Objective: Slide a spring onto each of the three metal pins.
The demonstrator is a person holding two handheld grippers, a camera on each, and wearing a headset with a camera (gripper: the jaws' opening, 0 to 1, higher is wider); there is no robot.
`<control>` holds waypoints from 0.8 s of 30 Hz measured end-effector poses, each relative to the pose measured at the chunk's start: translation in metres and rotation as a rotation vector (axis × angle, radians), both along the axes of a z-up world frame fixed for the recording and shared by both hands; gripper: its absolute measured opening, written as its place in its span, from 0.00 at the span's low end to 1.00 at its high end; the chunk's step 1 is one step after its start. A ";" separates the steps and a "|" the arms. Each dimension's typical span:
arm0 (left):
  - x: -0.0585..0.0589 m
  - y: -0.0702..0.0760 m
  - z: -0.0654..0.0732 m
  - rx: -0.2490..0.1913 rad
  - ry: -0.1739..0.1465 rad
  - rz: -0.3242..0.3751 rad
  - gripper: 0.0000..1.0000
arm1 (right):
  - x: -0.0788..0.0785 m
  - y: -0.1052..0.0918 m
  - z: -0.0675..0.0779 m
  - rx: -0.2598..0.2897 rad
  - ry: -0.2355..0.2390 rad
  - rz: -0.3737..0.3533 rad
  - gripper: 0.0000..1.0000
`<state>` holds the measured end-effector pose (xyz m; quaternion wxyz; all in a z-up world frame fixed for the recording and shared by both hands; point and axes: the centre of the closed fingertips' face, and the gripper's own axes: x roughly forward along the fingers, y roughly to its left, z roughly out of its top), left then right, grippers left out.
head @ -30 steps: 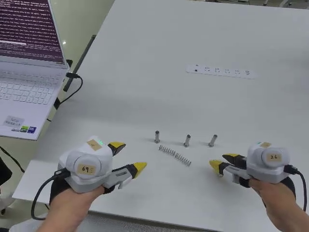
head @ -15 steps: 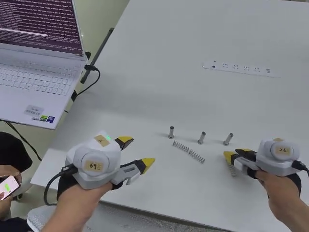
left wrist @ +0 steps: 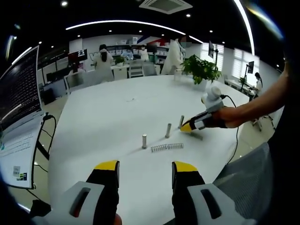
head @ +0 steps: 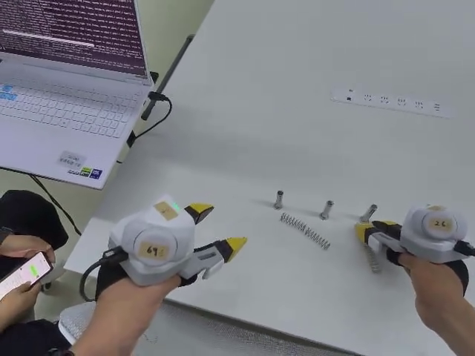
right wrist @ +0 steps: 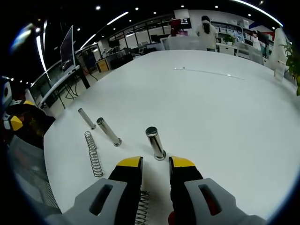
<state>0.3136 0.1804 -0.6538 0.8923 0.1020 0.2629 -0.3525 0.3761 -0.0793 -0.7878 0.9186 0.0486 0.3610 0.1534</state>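
Right gripper (right wrist: 156, 162) closer to end pin (right wrist: 154, 140), fingers (right wrist: 130, 164) narrow above spring (right wrist: 142, 206), left gripper (left wrist: 143, 166) fingers (left wrist: 107, 167) wide, empty.

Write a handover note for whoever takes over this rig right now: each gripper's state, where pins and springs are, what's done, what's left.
Left gripper: open, empty, hovering over the table's near edge.
Right gripper: jaws a narrow gap apart, beside the rightmost pin, above a short spring lying on the table, apparently not gripping it.
Three pins stand upright in a row, all bare; a long spring lies in front of them.
Done: nothing yet. Left: a spring onto each pin.
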 end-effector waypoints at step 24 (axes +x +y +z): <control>0.002 0.002 0.002 0.003 0.002 0.005 0.38 | 0.004 0.010 0.009 -0.054 -0.039 0.029 0.15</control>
